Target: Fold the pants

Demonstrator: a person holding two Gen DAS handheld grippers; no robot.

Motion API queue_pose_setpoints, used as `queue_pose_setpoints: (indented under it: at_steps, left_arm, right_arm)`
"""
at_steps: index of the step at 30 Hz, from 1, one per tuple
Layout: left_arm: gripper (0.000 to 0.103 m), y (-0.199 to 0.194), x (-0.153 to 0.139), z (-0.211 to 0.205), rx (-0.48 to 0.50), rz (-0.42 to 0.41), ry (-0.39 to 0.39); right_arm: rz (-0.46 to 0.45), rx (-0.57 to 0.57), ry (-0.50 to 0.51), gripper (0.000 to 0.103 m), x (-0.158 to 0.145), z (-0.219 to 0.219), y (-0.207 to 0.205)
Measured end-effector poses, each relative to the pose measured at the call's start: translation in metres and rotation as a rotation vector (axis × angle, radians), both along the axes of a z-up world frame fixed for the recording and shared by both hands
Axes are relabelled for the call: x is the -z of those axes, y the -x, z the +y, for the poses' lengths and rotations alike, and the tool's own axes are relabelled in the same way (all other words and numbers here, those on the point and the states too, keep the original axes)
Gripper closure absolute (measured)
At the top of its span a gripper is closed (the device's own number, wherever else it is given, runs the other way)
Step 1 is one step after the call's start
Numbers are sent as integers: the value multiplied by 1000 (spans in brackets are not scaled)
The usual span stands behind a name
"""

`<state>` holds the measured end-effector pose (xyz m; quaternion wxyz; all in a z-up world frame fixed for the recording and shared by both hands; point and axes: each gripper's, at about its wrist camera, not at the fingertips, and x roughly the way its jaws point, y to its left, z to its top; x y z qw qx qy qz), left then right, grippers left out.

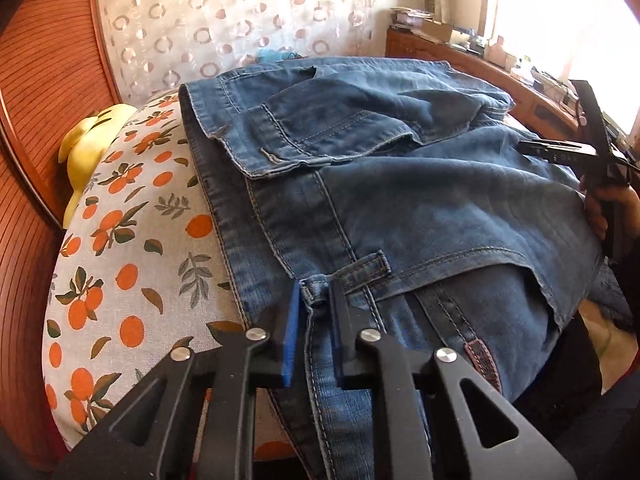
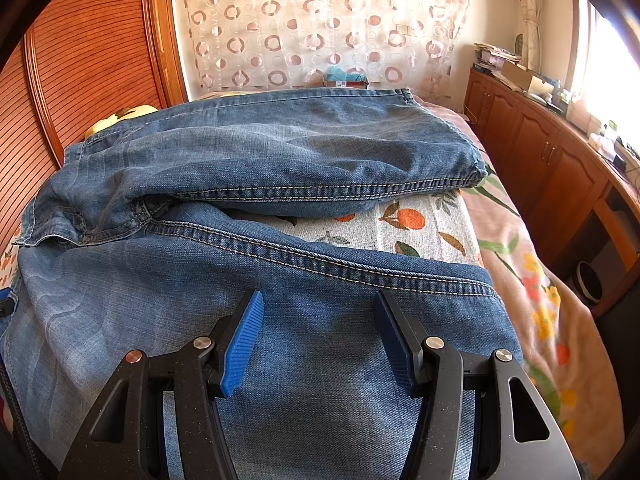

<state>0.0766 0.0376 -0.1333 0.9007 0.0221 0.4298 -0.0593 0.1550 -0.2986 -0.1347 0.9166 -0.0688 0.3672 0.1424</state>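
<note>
A pair of blue denim jeans [image 1: 400,184] lies spread on a bed, over an orange-fruit print cloth [image 1: 132,248].

In the left wrist view, the left hand-held gripper [image 1: 316,312] has its jaws nearly together, pinching a bunched bit of the jeans' waistband [image 1: 316,292] beside a belt loop [image 1: 368,264]. The waist end sits directly under this gripper, and the rest of the garment runs away from it toward the right of the frame, where the other gripper shows held in a person's hand [image 1: 600,212].

In the right wrist view, the right hand-held gripper [image 2: 320,320] hovers with its jaws apart and nothing between them, pointing down at the near trouser leg [image 2: 280,360]. The far trouser leg [image 2: 300,152] lies just beyond, its long axis running across the frame, its hem [image 2: 476,168] ending to the right.

The left gripper already holds the waist; the right appears nearest the legs, so the coming fold likely depends on it gripping denim directly below.
</note>
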Motion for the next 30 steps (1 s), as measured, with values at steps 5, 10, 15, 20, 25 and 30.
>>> queue_pose_setpoints:
  at_steps: [5,10,15,20,25,30]
  left_arm:
    - [91,15,-13,8,-3,-9,31]
    - [91,31,-17,13,-5,26,33]
    - [88,30,-9,13,-23,41,48]
    - [75,22,-22,21,-52,3,78]
    - [64,2,-37,20,-39,-53,87]
    - [64,-28,-33,17,-40,-57,73]
  right_arm:
    - [0,0,-4,43,0,0,1]
    - [0,0,-3,43,0,-1,1]
    - [0,0,-6,43,0,-2,1]
    - [-1,0,-3,43,1,-2,1]
    - [-1,0,-3,43,1,-1,1]
    - [-1,0,-4,43,1,-2,2]
